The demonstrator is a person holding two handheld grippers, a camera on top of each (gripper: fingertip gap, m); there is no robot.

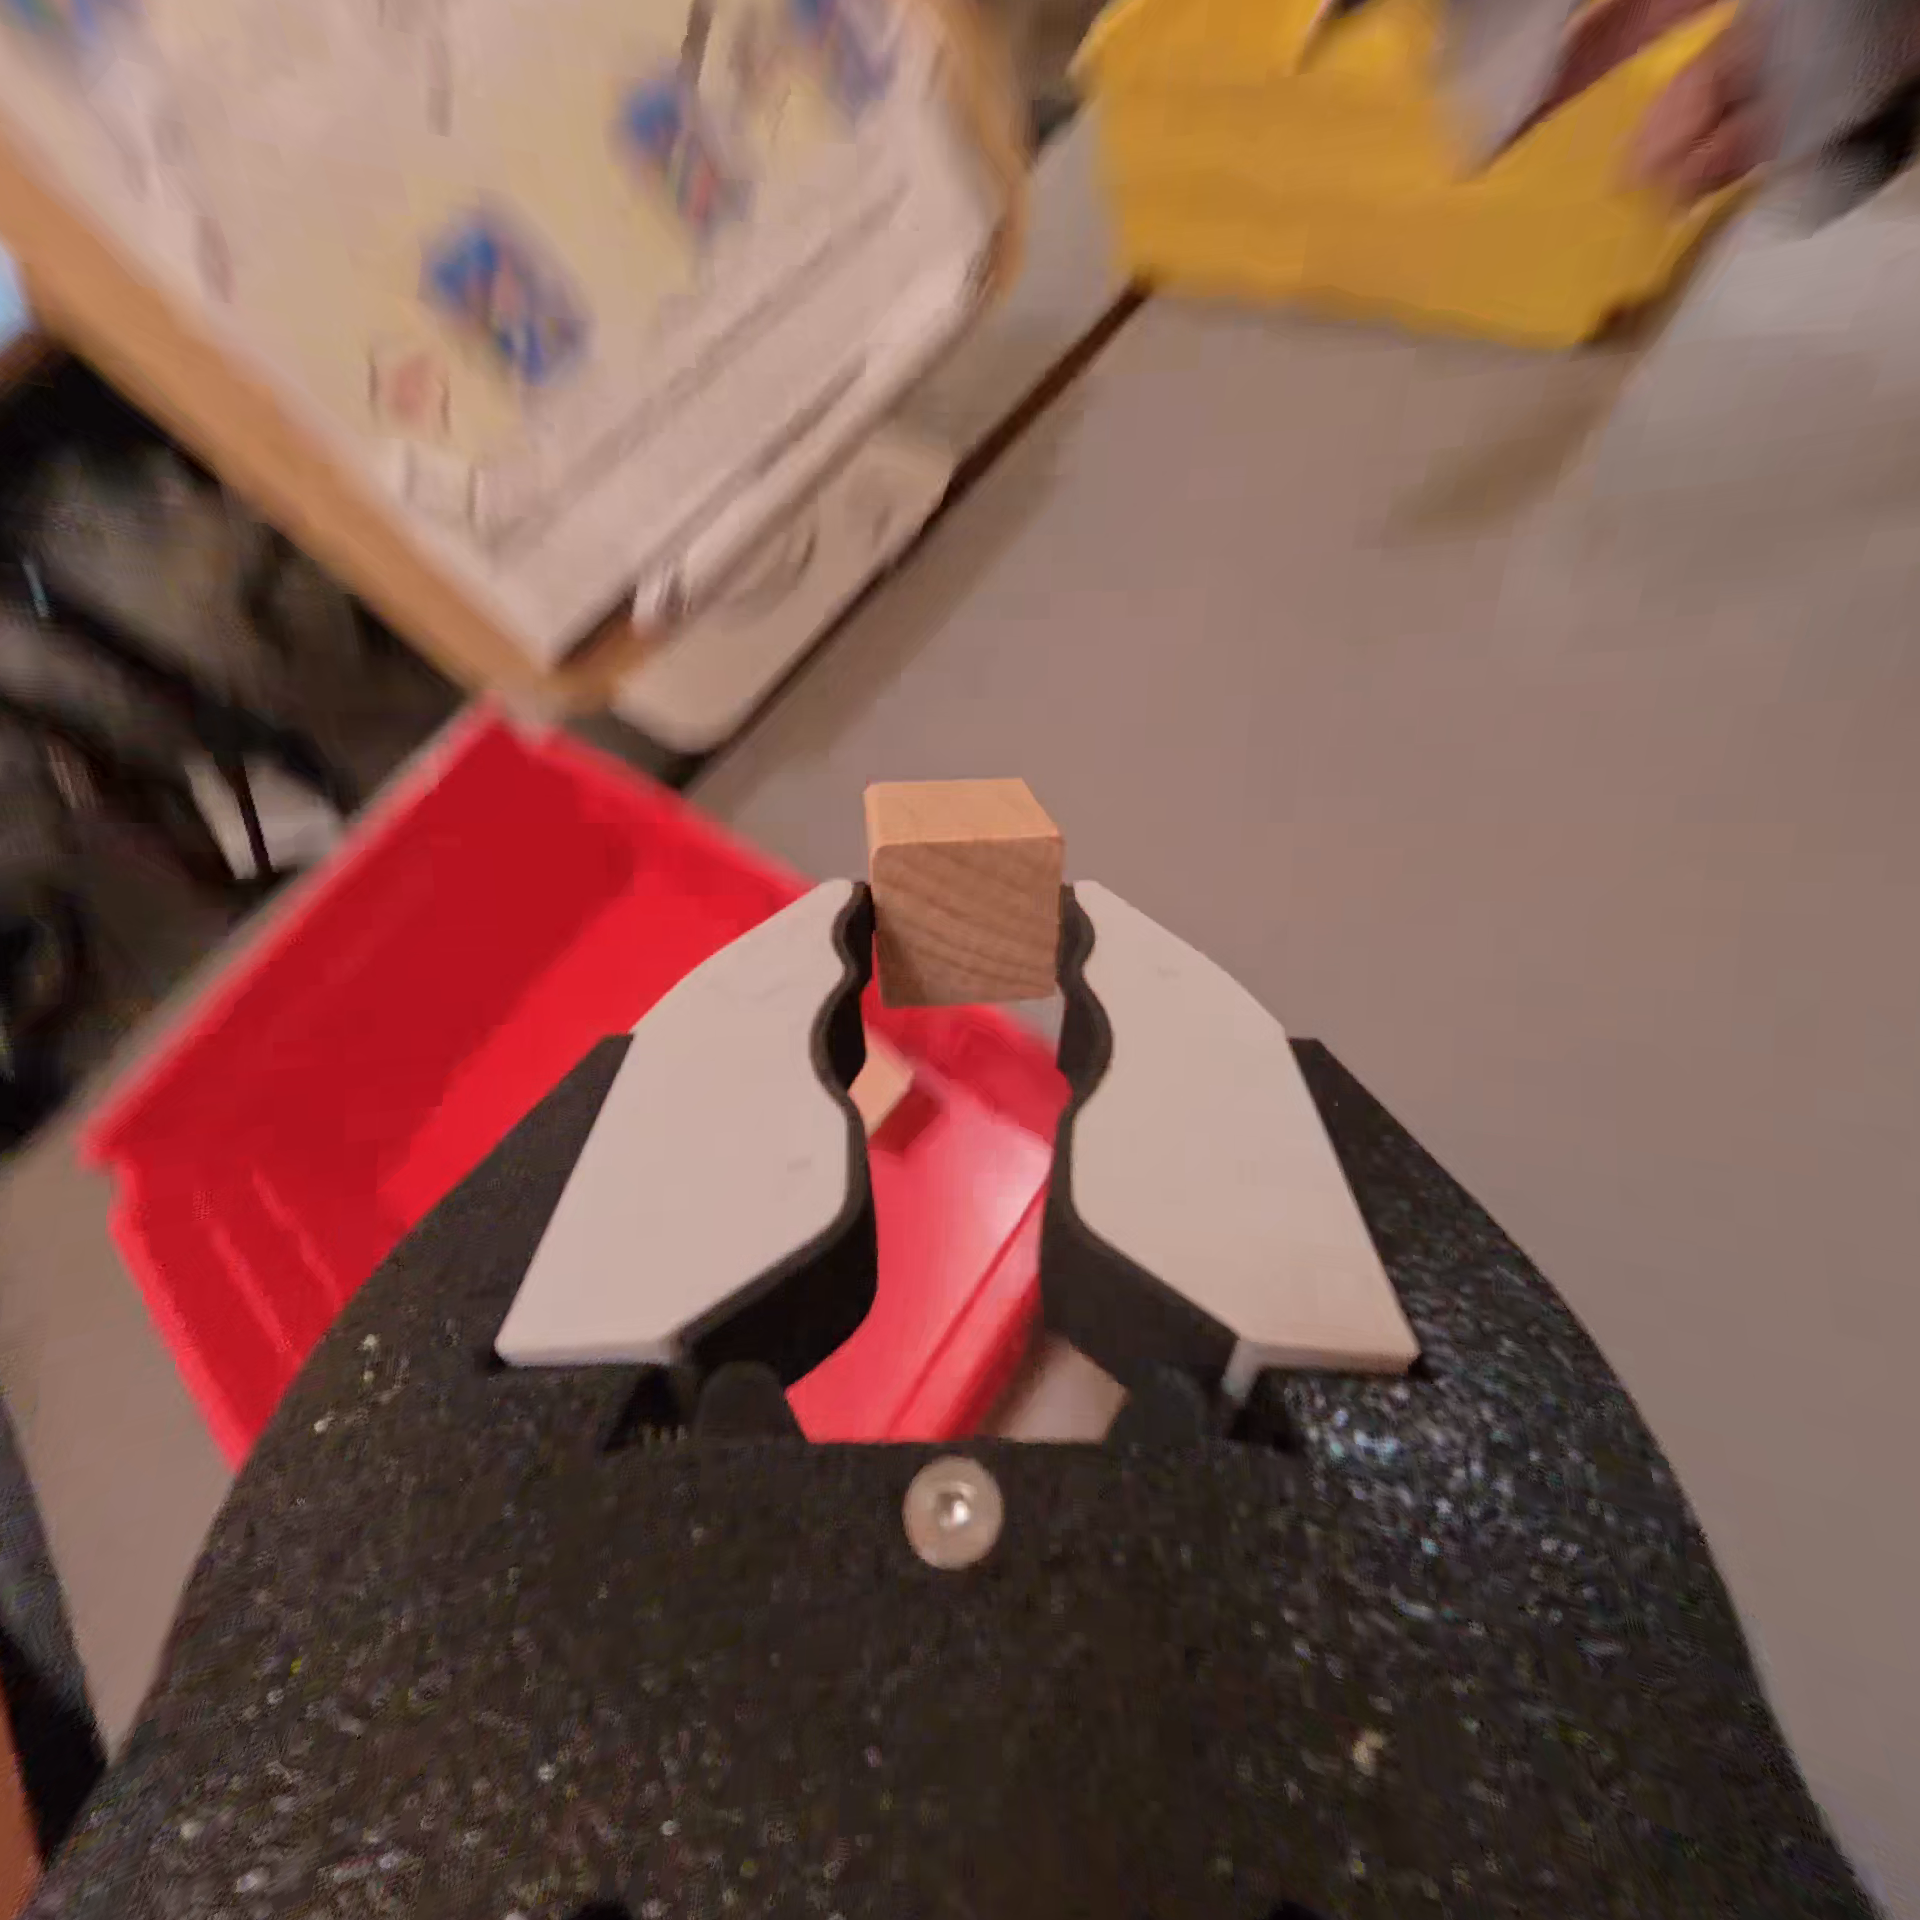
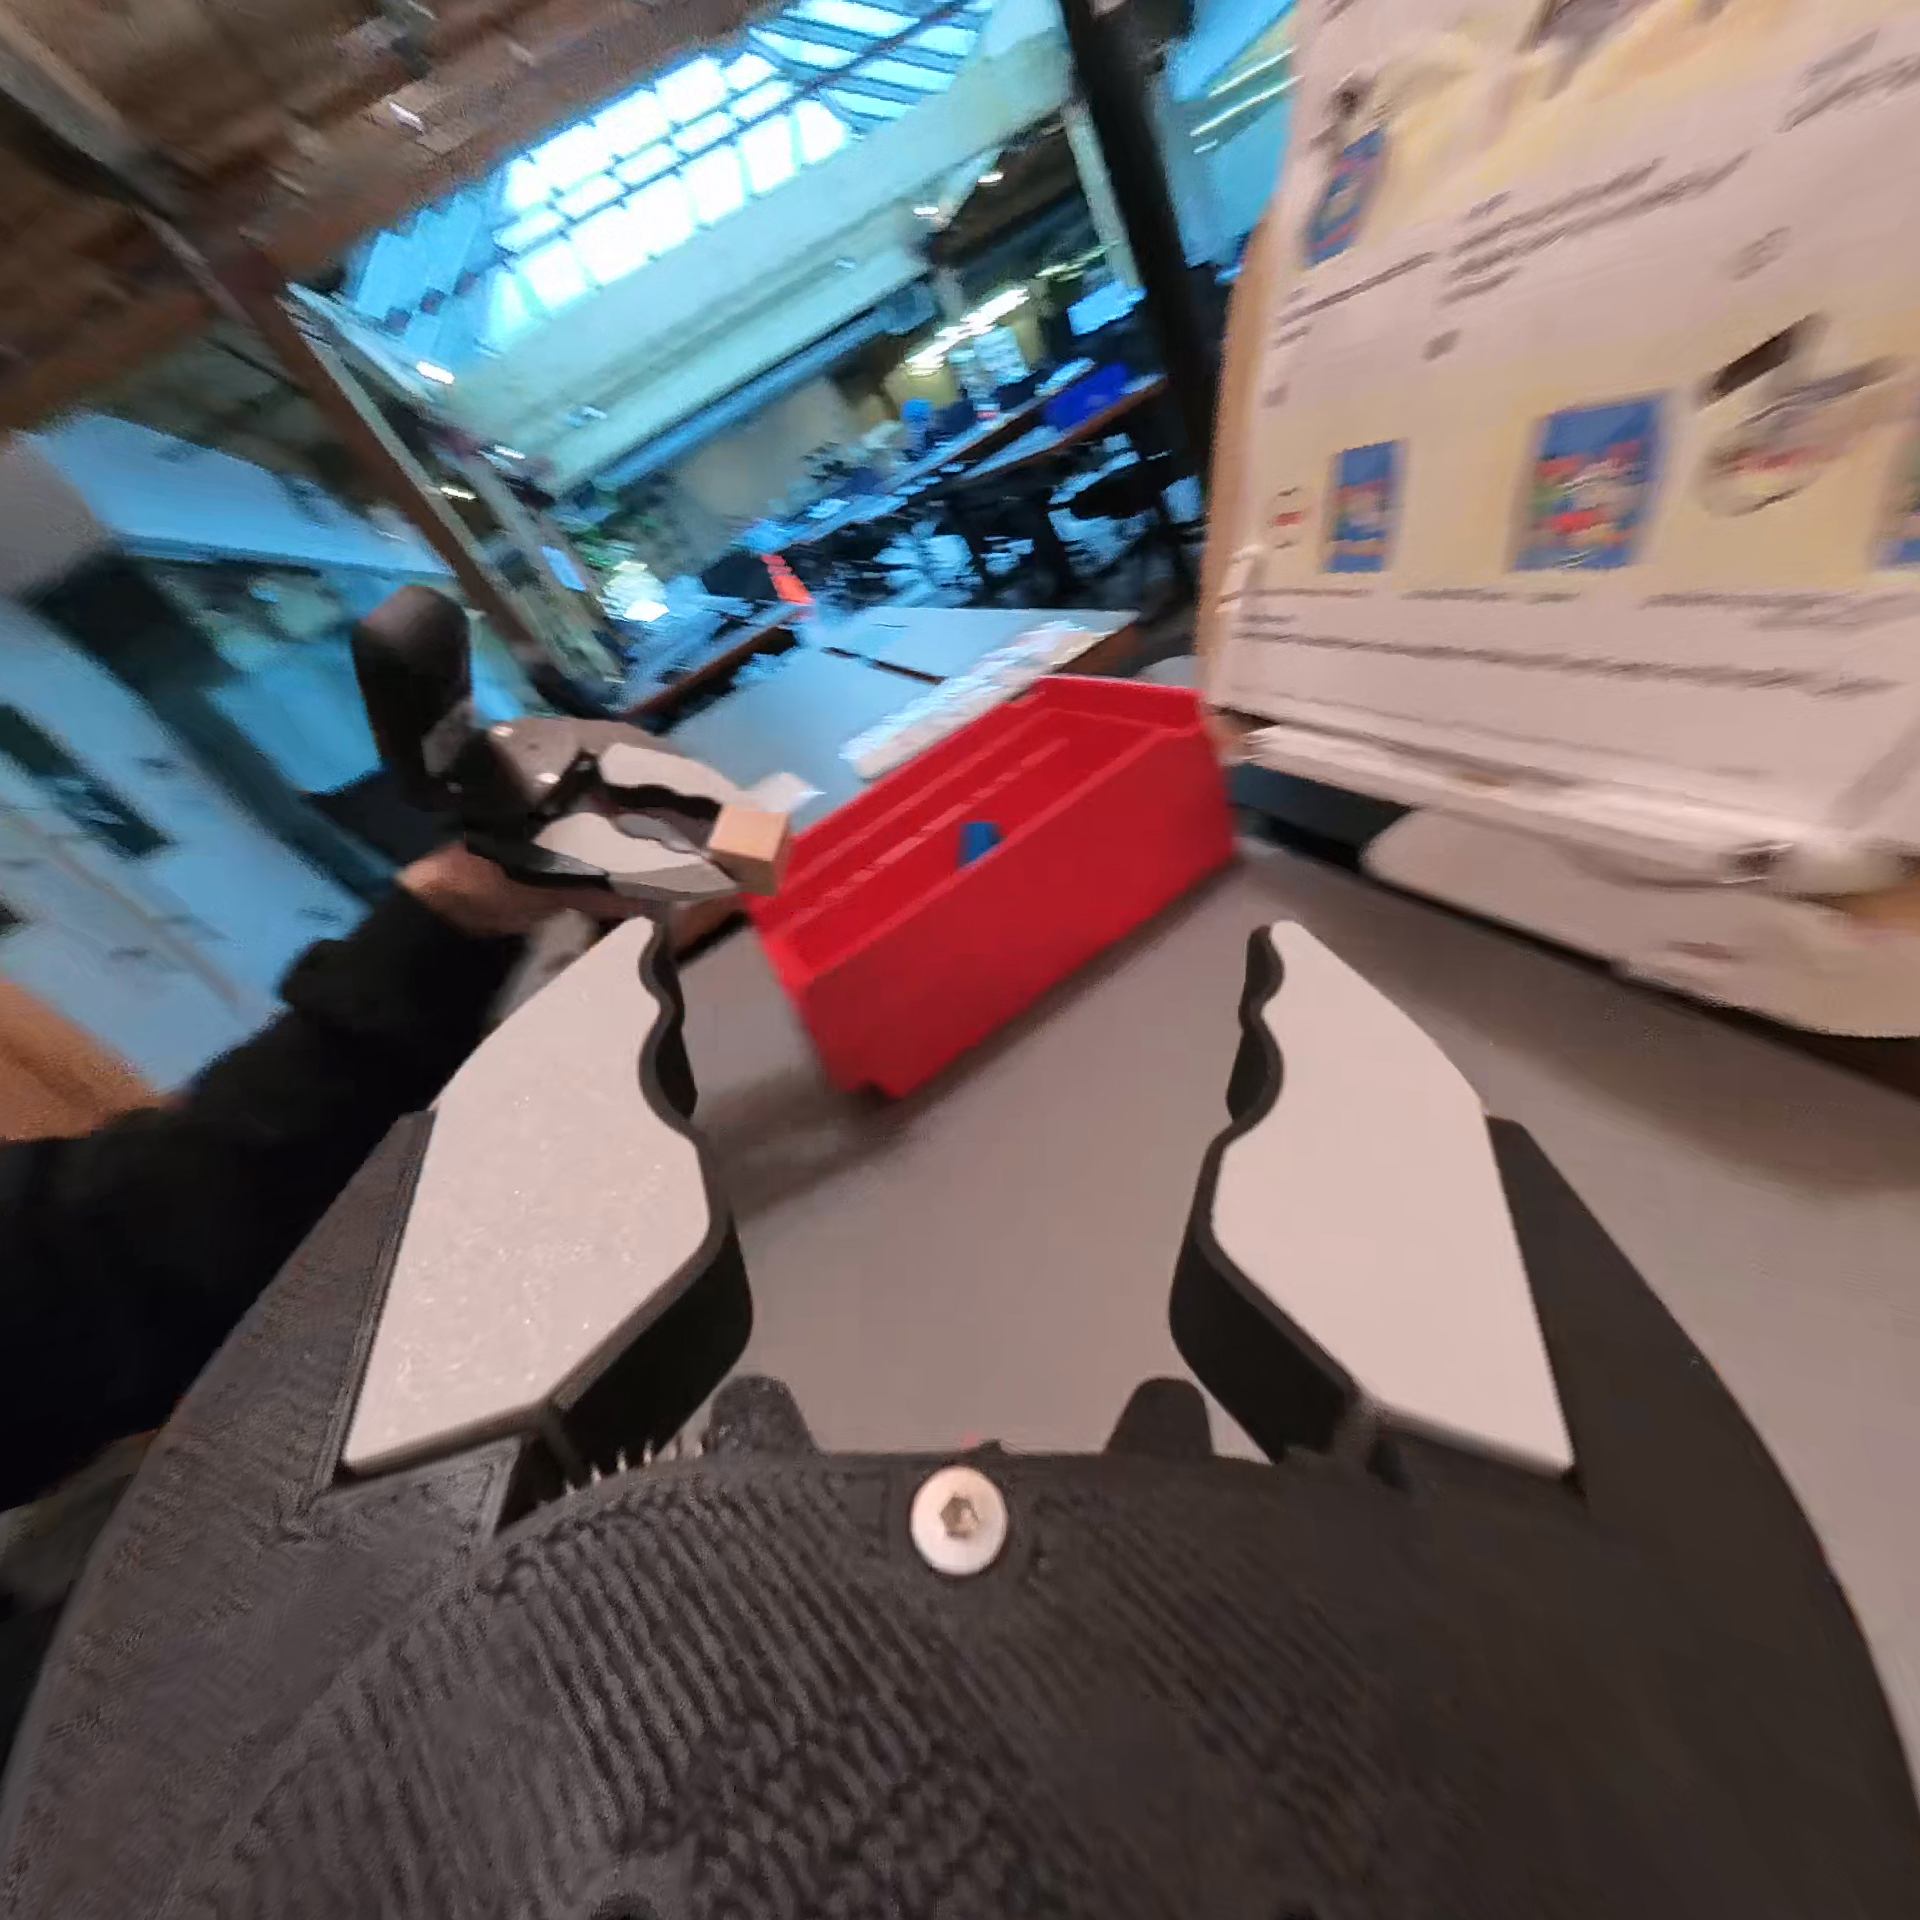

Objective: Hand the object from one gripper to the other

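No writing can be read: the print on the big white and cream box (image 2: 1558, 468) is blurred, showing only blue picture panels and grey lines of text. Taking the red bin (image 2: 997, 883) as the landmark and going left to right in the right wrist view: well left of the bin, a hand (image 2: 488, 894) in a black sleeve holds the left claw (image 2: 727, 831), which is shut on a wooden cube (image 2: 750, 836); the cube hangs in the air just off the bin's left end, above the grey surface (image 2: 987, 1247). In the left wrist view both pads (image 1: 857, 935) press the cube's (image 1: 961, 904) sides, and the bin (image 1: 416, 987) lies below and to the left of it, with a small pale block (image 1: 883, 1096) inside. In the bin itself a small blue piece (image 2: 977, 840) shows. In front of the bin, the right claw (image 2: 961, 987) stands wide and bare, with only the surface between its fingers. Right of the bin, the box stands close against its right end. In the left wrist view a yellow bin (image 1: 1351, 187) sits far beyond the red one across the surface, blurred. Nothing lies between the two claws.
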